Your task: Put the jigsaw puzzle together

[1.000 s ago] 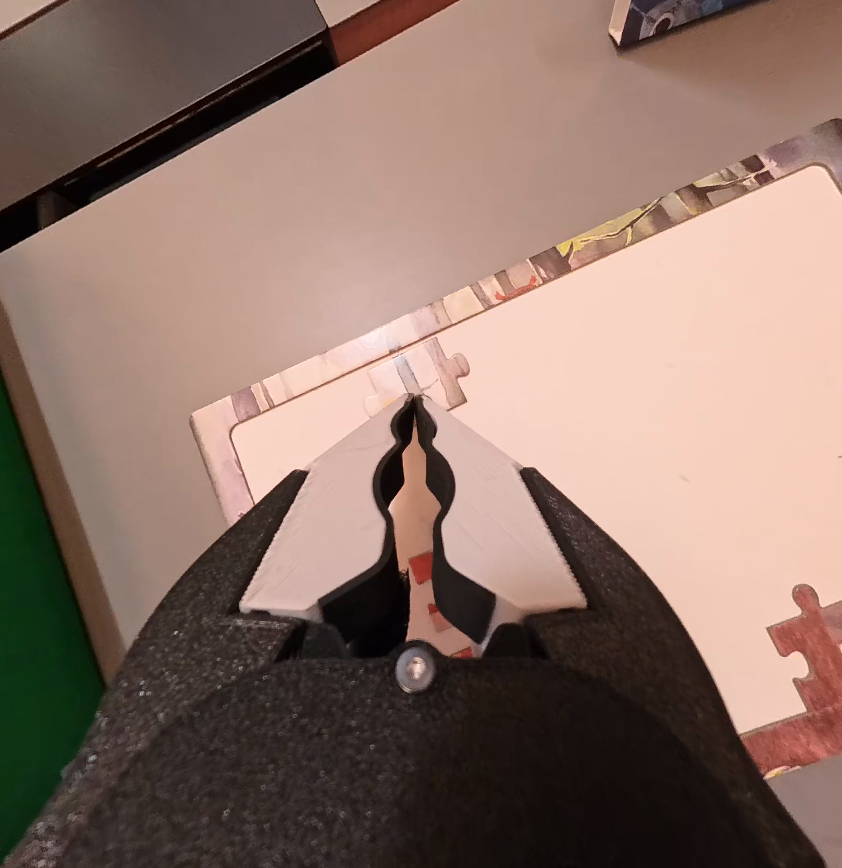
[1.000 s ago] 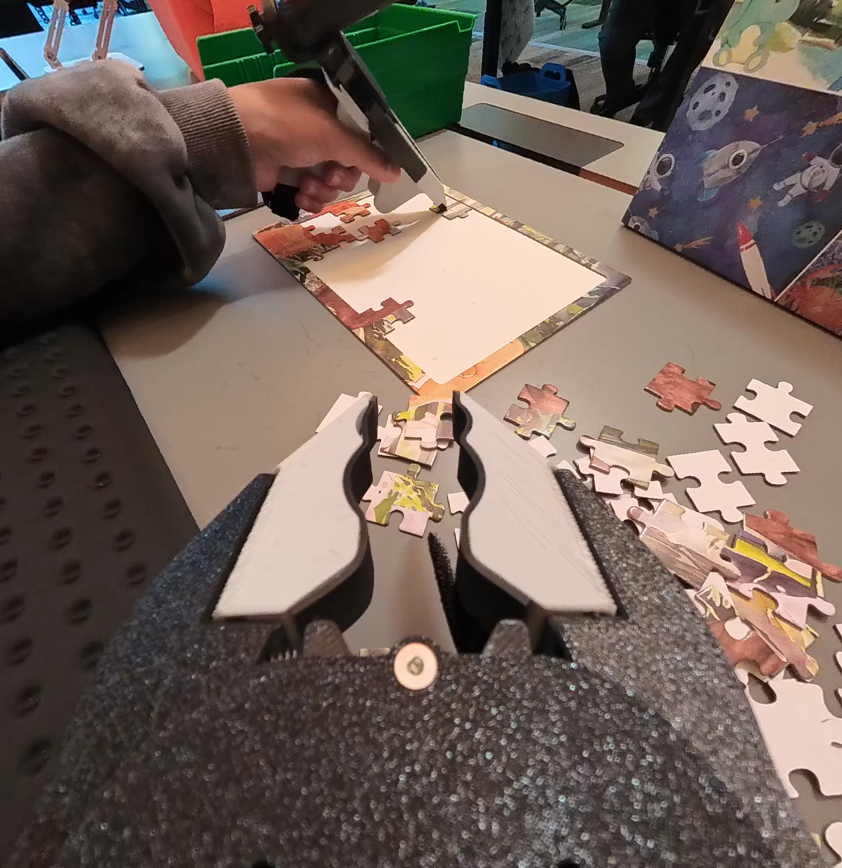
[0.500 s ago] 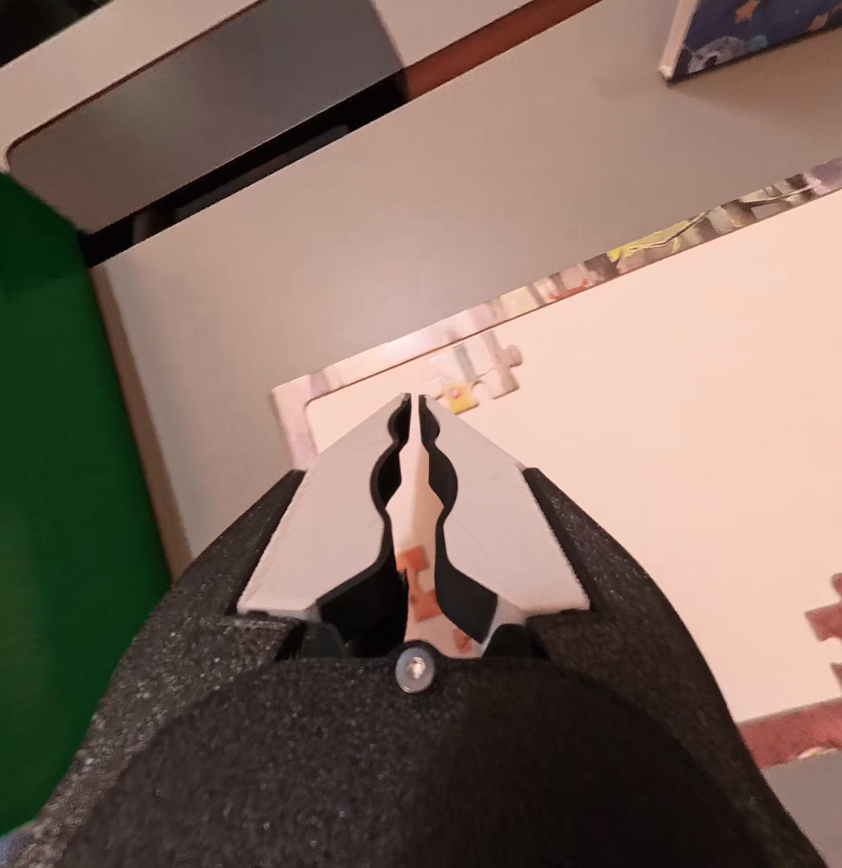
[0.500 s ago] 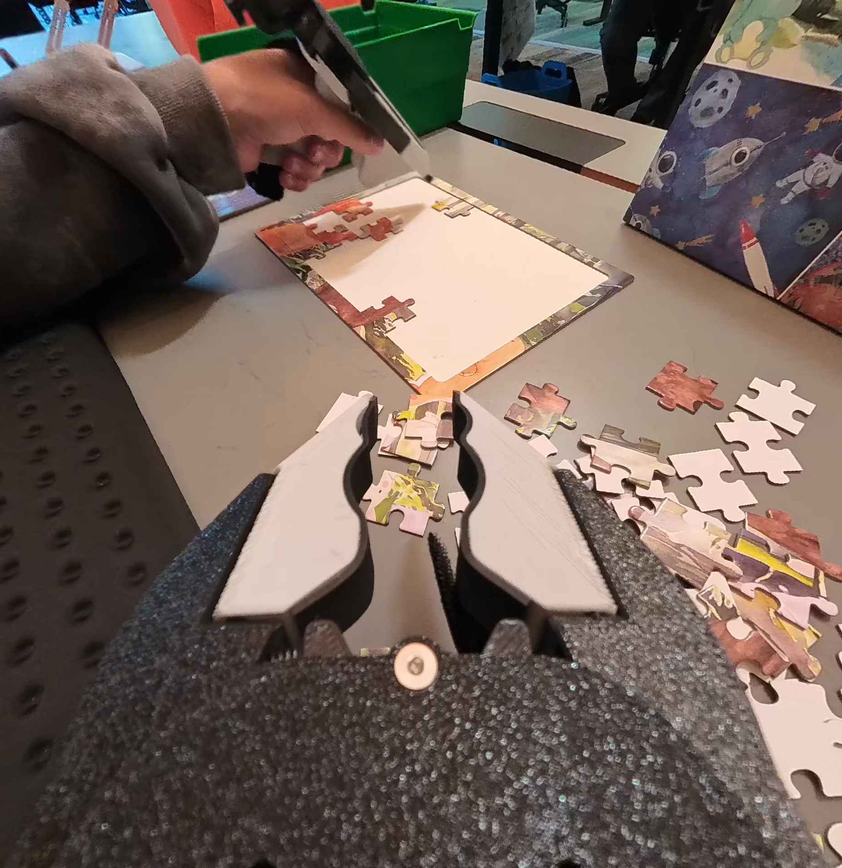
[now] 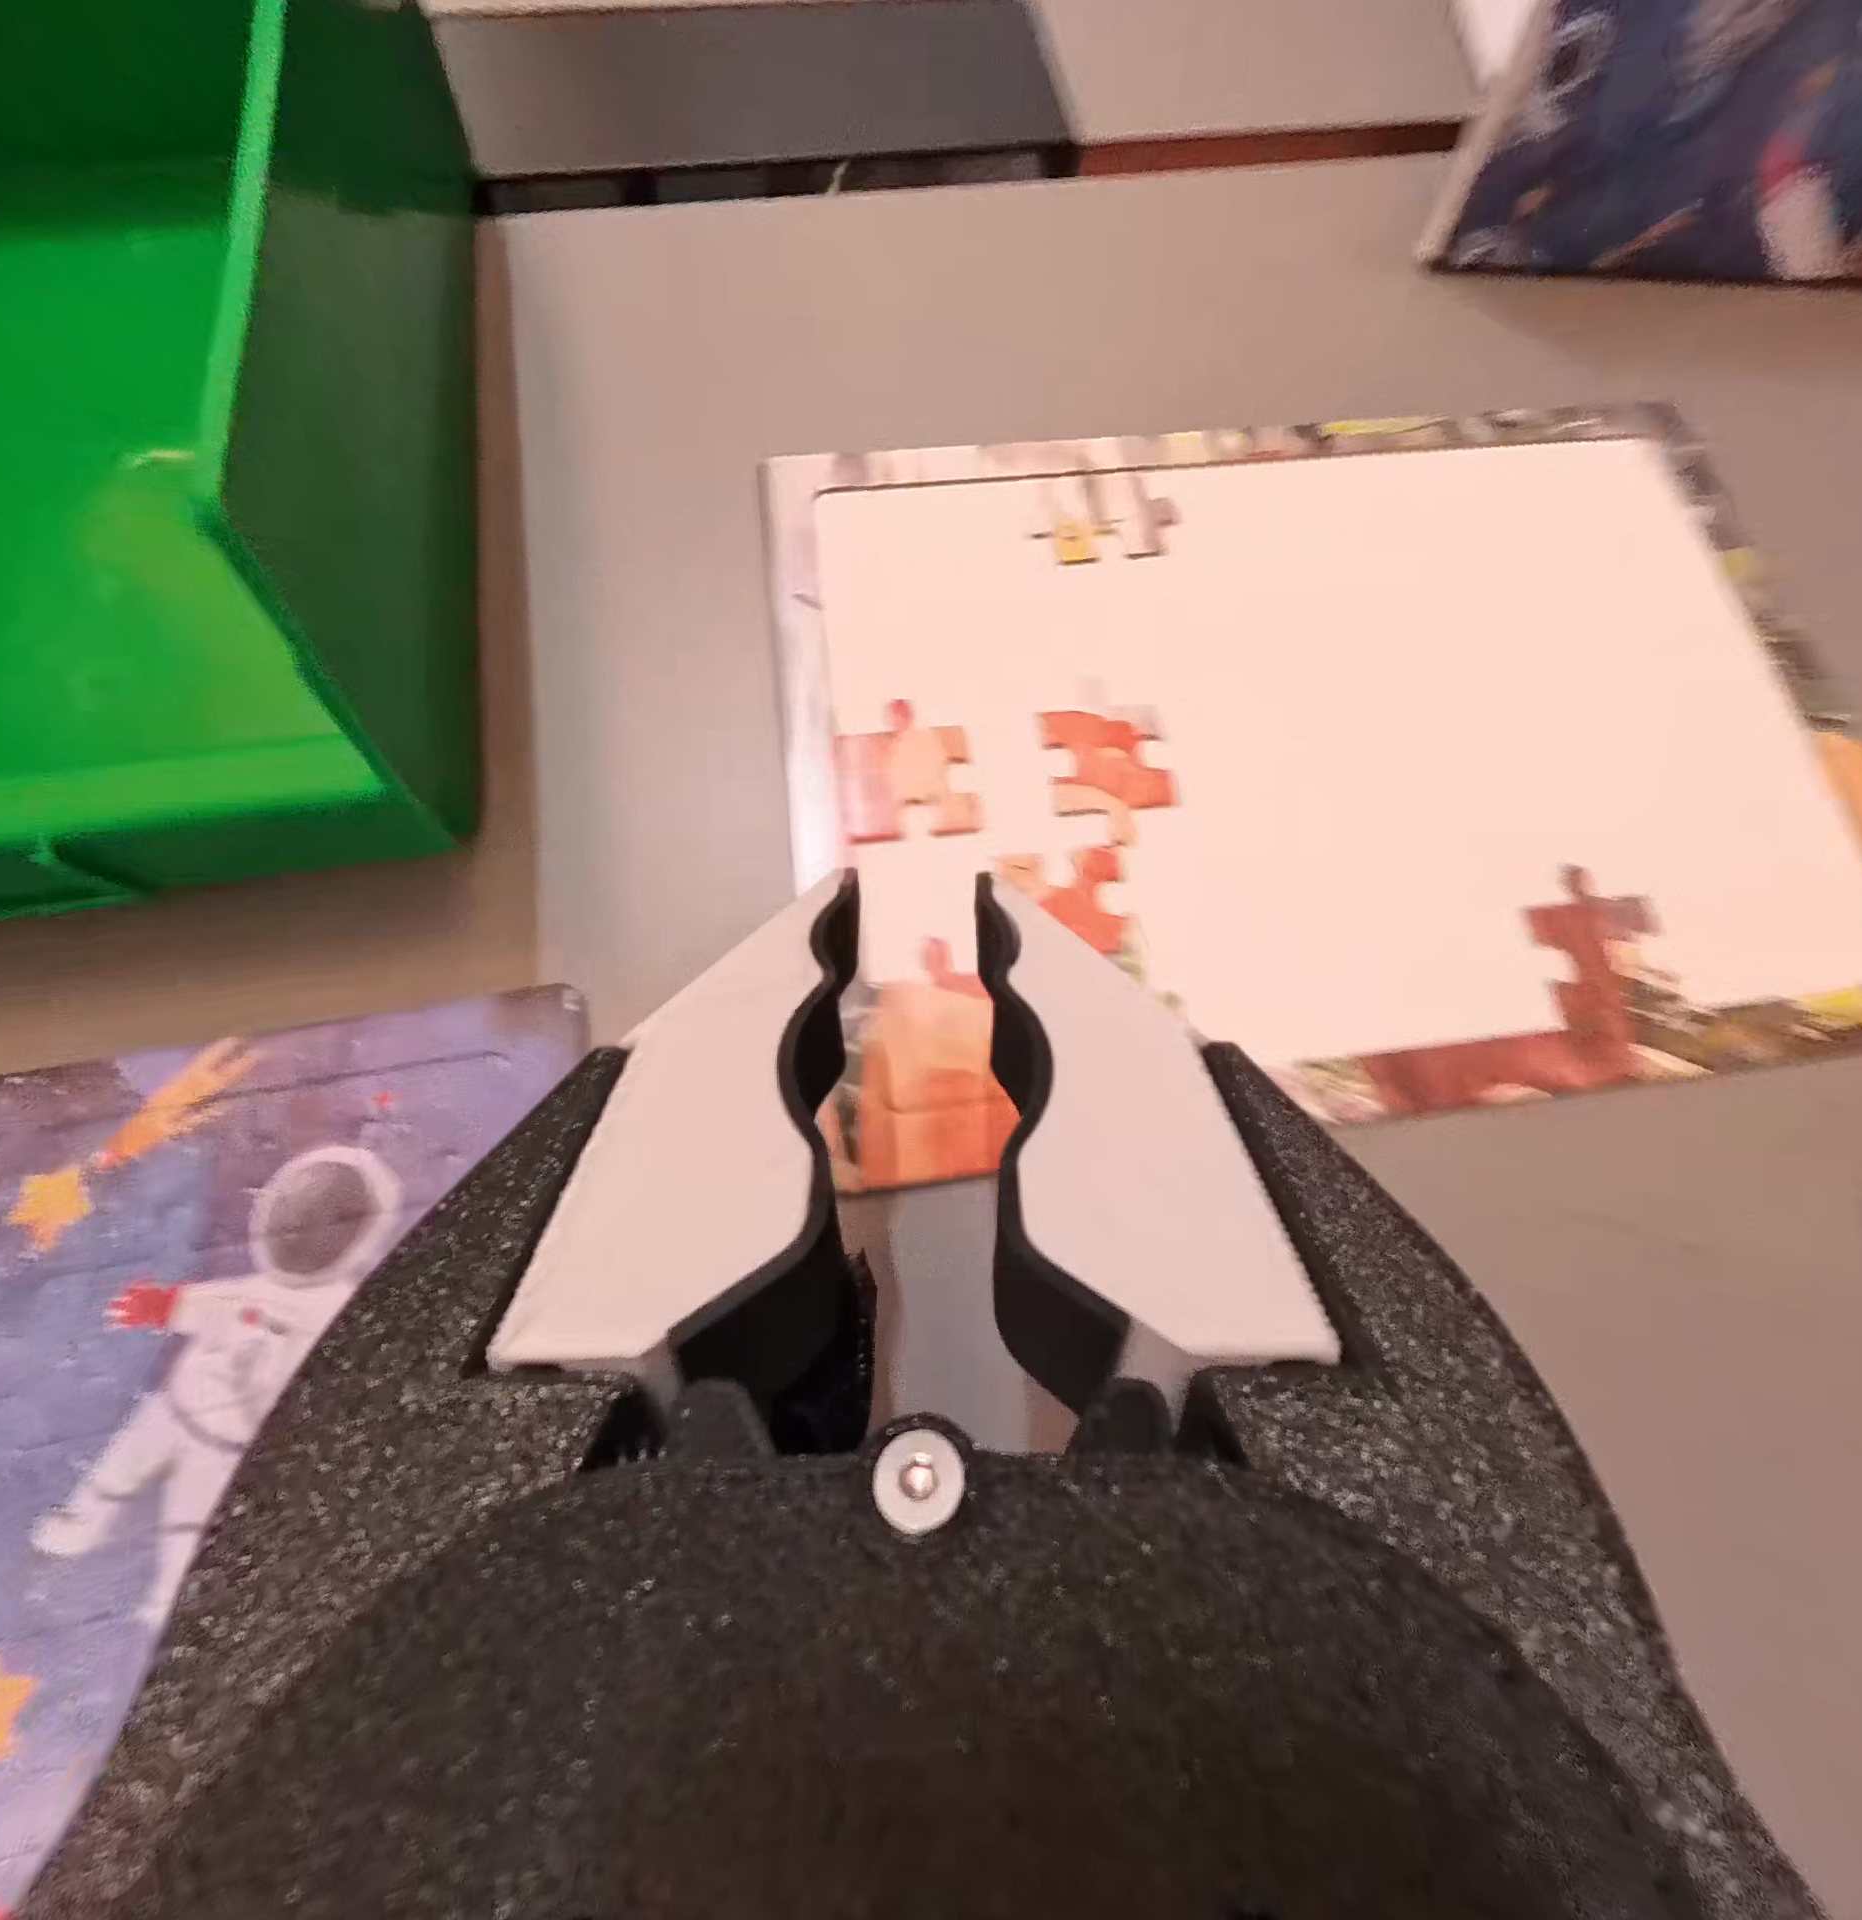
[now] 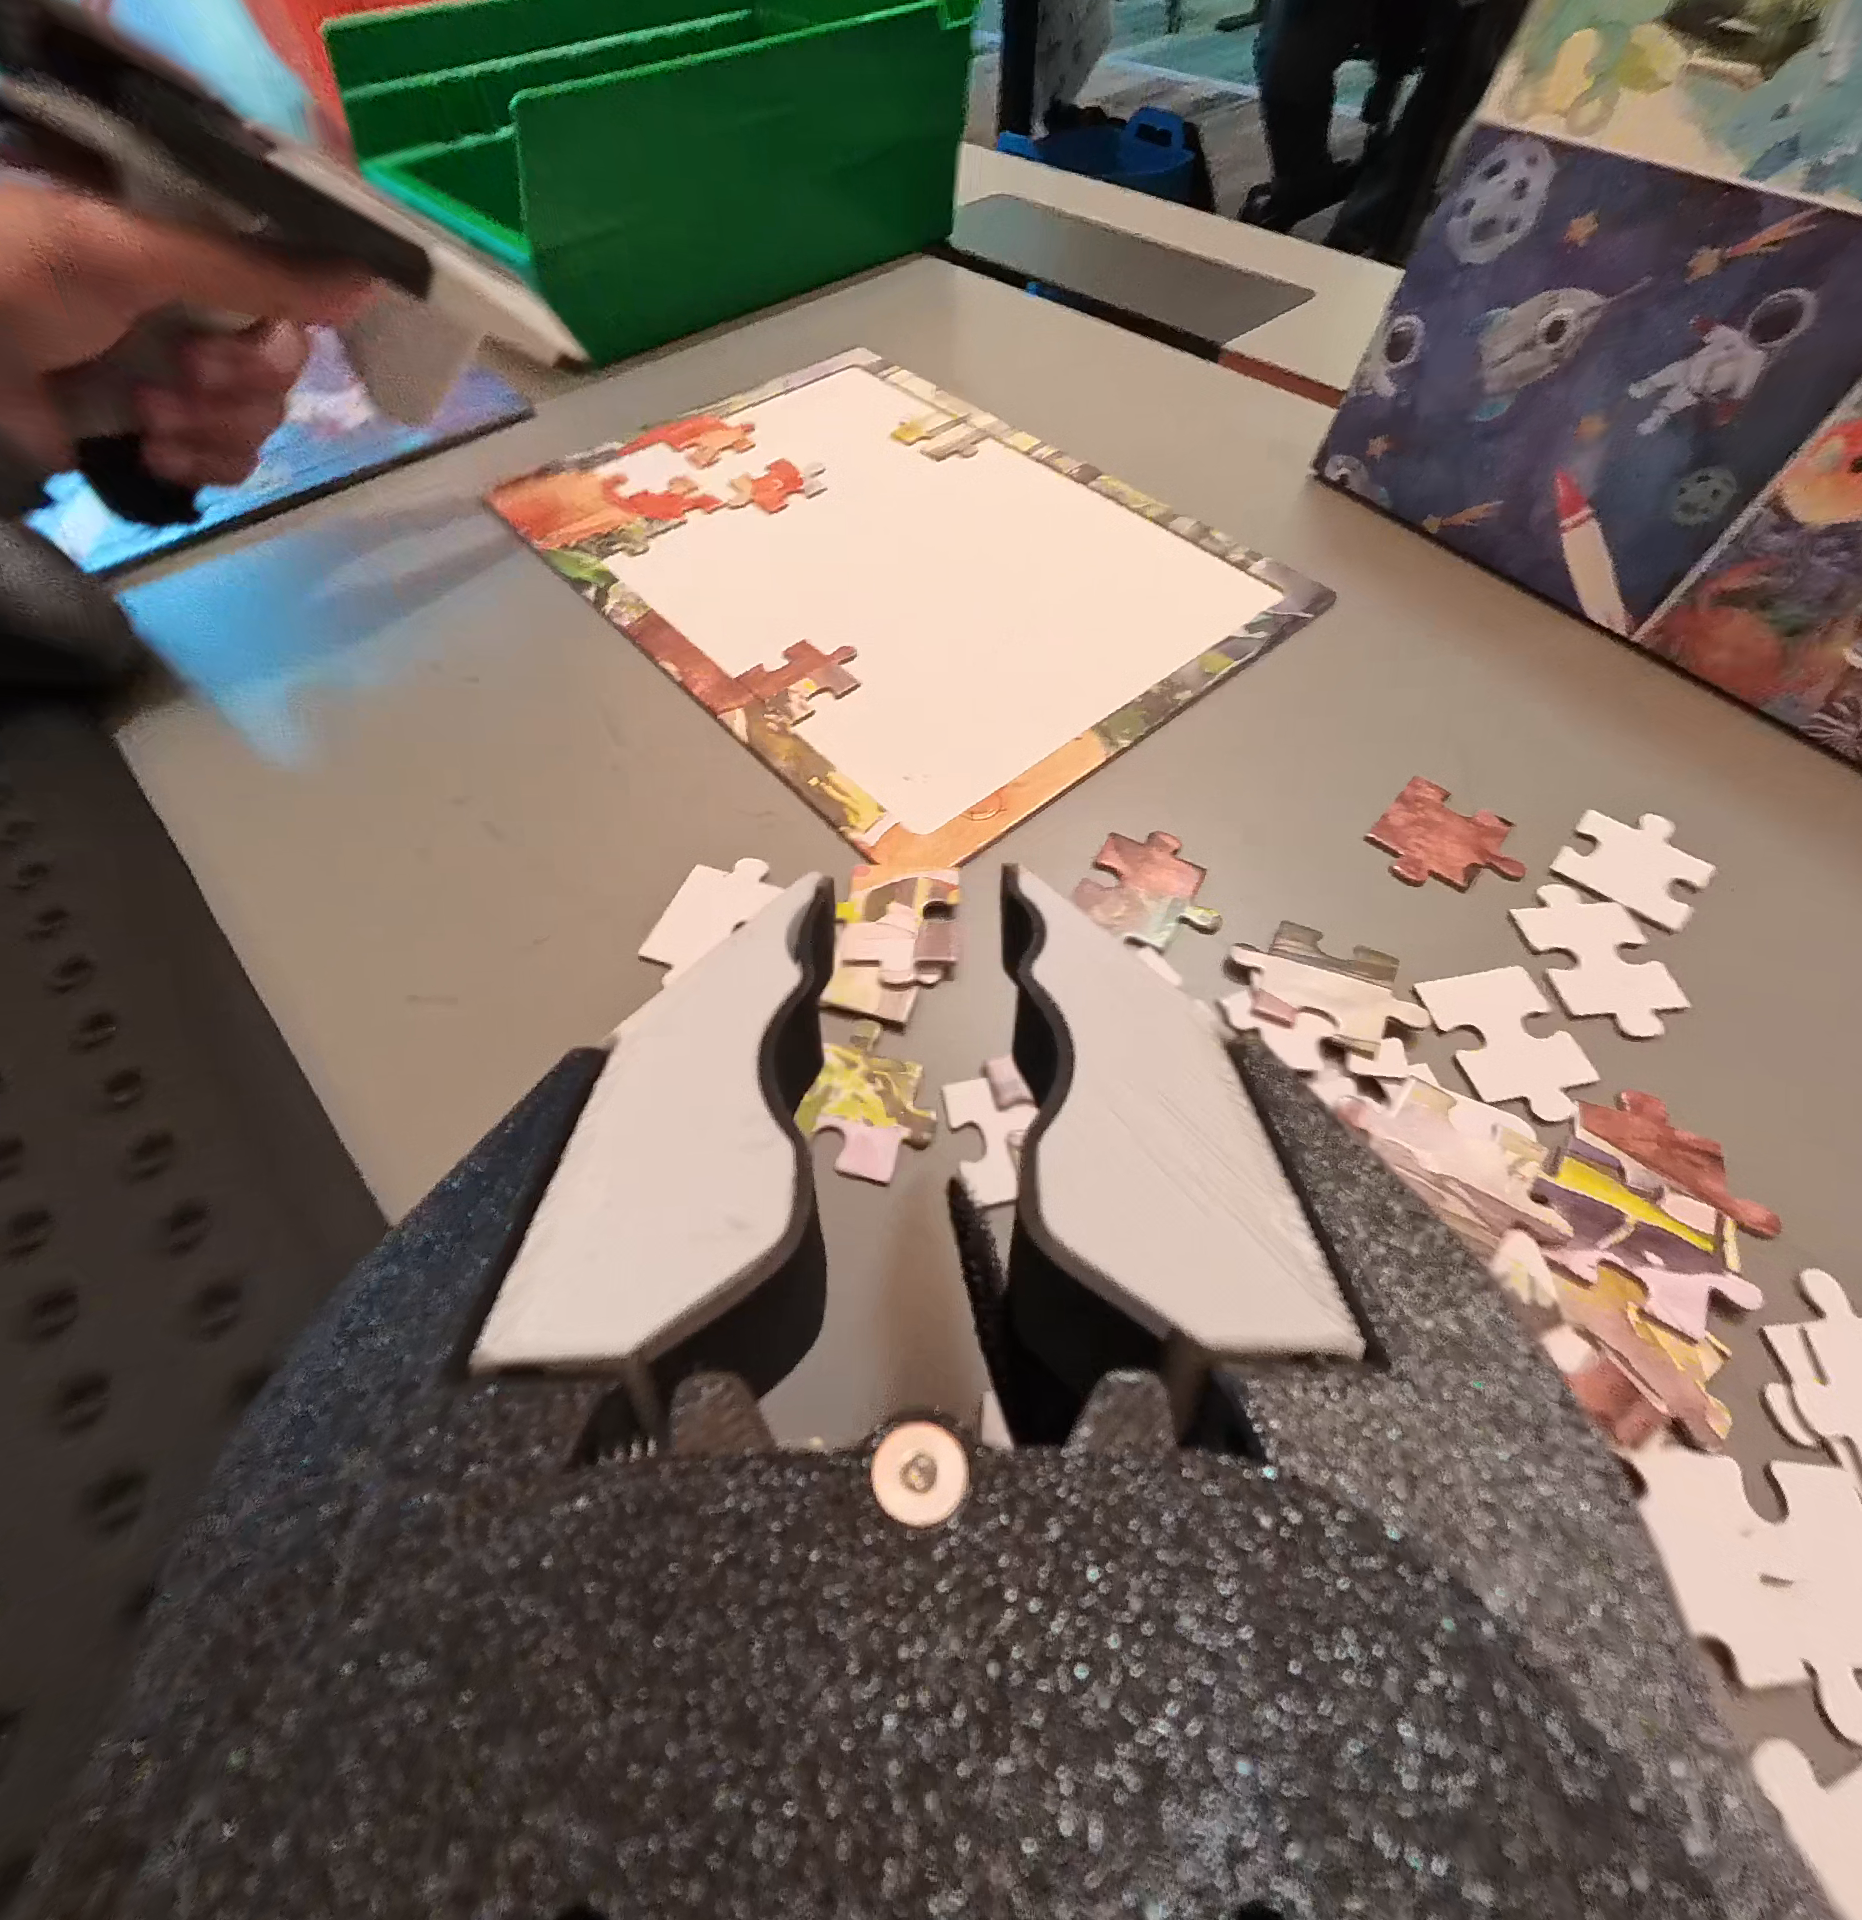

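Grey surface carrying puzzle tray, few pieces seated. Loose pieces scattered near right hand-held gripper, fingers apart, empty. Left hand-held gripper apart, empty, above tray corner. Green bin behind.

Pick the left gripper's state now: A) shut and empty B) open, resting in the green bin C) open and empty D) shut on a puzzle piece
C: the left gripper shows a clear gap between its fingers with nothing in it, held above the near corner of the puzzle tray.
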A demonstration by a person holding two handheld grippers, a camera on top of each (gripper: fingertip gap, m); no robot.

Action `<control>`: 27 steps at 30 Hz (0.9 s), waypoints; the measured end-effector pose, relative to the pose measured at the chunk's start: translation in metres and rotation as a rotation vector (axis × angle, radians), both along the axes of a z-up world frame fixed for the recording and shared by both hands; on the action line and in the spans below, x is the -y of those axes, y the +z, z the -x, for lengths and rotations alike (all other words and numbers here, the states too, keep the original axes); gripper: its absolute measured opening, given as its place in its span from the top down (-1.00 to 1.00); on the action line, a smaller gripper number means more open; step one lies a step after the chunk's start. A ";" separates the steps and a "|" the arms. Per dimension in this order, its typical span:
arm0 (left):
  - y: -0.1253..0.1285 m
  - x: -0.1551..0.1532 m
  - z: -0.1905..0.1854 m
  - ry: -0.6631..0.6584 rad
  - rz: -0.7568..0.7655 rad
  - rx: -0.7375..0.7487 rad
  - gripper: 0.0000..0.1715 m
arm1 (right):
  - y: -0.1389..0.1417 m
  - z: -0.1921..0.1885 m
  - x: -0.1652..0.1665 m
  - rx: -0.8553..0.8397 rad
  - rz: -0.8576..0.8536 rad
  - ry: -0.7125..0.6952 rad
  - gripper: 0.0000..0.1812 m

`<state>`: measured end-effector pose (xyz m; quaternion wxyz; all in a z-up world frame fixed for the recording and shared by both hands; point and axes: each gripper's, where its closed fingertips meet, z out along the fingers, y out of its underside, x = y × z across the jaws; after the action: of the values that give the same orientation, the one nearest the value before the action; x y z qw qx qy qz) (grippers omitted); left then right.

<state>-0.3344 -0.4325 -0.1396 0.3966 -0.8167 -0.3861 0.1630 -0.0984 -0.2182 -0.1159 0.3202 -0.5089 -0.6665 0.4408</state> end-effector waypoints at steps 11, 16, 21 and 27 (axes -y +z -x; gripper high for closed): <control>0.030 -0.054 -0.072 -0.184 -0.156 -0.291 0.75 | -0.001 -0.025 -0.100 0.006 -0.085 -0.297 0.65; 0.016 -0.052 -0.072 -0.193 -0.137 -0.225 0.75 | -0.012 -0.022 -0.105 0.069 -0.071 -0.312 0.67; 0.014 -0.051 -0.072 -0.194 -0.140 -0.213 0.76 | -0.038 -0.013 -0.043 0.267 -0.022 0.000 0.67; 0.007 -0.051 -0.073 -0.204 -0.123 -0.187 0.76 | -0.059 0.007 0.020 0.341 -0.142 0.173 0.67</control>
<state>-0.2611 -0.3817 -0.1321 0.4948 -0.8070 -0.2719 0.1733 -0.1050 -0.2385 -0.1745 0.1987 -0.4931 -0.7817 0.3260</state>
